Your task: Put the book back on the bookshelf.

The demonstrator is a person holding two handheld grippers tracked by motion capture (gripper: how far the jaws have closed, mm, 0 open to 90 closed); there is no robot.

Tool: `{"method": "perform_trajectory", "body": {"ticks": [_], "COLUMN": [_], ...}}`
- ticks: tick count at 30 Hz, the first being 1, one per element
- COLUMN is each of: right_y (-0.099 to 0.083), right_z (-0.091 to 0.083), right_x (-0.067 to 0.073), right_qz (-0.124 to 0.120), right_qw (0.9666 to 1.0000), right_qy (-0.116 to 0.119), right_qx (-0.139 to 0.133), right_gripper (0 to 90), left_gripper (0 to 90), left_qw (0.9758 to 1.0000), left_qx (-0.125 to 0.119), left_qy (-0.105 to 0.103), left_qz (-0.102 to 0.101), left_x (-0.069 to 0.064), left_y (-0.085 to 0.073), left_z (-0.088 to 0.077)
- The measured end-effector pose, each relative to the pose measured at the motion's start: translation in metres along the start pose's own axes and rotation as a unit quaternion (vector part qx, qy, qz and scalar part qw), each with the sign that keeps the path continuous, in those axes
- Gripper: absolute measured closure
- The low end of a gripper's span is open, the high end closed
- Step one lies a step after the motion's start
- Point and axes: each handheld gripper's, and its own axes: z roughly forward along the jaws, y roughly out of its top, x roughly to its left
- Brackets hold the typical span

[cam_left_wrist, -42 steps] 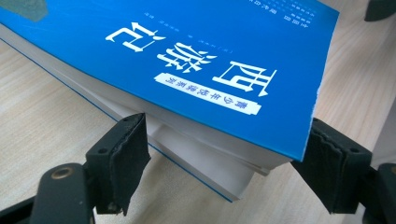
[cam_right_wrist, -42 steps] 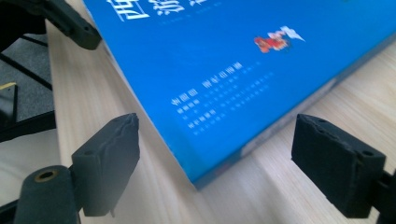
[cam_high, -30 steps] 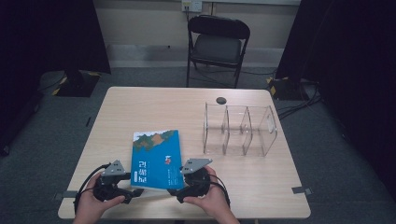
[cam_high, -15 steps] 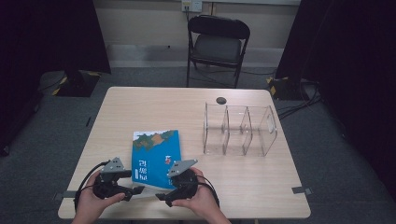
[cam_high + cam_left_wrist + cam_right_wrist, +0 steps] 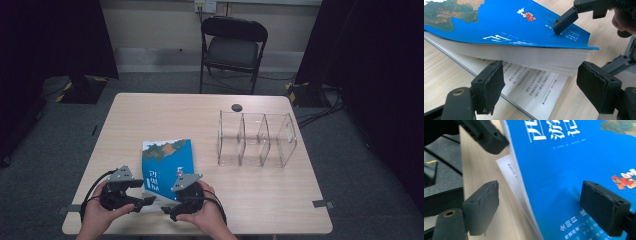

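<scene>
- The thick blue-covered paperback book (image 5: 167, 167) lies at the light wooden table (image 5: 200, 120)'s six o'clock edge, its block lifted off the bottom pages.
- Left claw (image 5: 541, 87) gapes open at the fore-edge; pages could slip or crease.
- Right claw (image 5: 544, 207) is open over the cover's edge and could shove the book.
- Free room lies toward twelve o'clock; the clear acrylic divider rack (image 5: 257, 137) stands at two.

left gripper (image 5: 150, 201): fingers apart | right gripper (image 5: 167, 210): fingers apart

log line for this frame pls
left hand-held gripper: open at book edge | right hand-held gripper: open, pad on cover | organizer: empty
</scene>
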Motion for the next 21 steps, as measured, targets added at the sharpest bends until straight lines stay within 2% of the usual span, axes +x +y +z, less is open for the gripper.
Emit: {"method": "perform_trajectory", "body": {"ticks": [1, 4, 6, 7, 11, 13, 17, 20, 21], "right_y": [0.0005, 0.0012, 0.0016, 0.0016, 0.0012, 0.0009, 0.0009, 0.0009, 0.0012], "right_z": [0.0020, 0.0053, 0.0060, 0.0066, 0.0078, 0.0089, 0.0097, 0.0105, 0.0103], "right_x": [0.0015, 0.0029, 0.0029, 0.0029, 0.0037, 0.0058, 0.0056, 0.0057, 0.0068], "right_qz": [-0.006, -0.021, -0.021, -0.027, -0.028, -0.028, -0.026, -0.036, -0.037], "right_qw": [0.9999, 0.9994, 0.9993, 0.9988, 0.9984, 0.9975, 0.9971, 0.9965, 0.9965], "right_qy": [-0.011, -0.027, -0.029, -0.040, -0.050, -0.064, -0.071, -0.075, -0.075], "right_qx": [0.002, 0.003, 0.003, 0.002, -0.001, -0.003, -0.008, -0.007, -0.007], "right_gripper": [15.5, 17.7, 18.6, 23.8, 24.9, 28.1, 31.4, 33.3, 37.2], "left_gripper": [22.2, 22.2, 22.2, 22.1, 22.1, 22.1, 22.1, 22.1, 22.0], "left_qw": [1.0000, 1.0000, 1.0000, 1.0000, 1.0000, 1.0000, 1.0000, 1.0000, 1.0000], "left_qx": [0.000, 0.000, -0.001, -0.001, 0.000, 0.002, 0.002, 0.005, 0.005], "left_qy": [0.000, 0.001, 0.001, 0.001, 0.002, 0.002, 0.001, 0.000, -0.001], "left_qz": [0.001, 0.000, -0.002, -0.002, -0.004, -0.005, -0.006, -0.005, -0.005], "left_x": [0.0000, 0.0000, 0.0002, 0.0001, -0.0005, -0.0005, -0.0003, 0.0006, 0.0010], "left_y": [0.0006, 0.0009, 0.0011, 0.0014, 0.0023, 0.0027, 0.0027, 0.0025, 0.0025], "left_z": [0.0000, -0.0001, 0.0001, 0.0001, 0.0002, 0.0002, 0.0005, 0.0007, 0.0008]}}
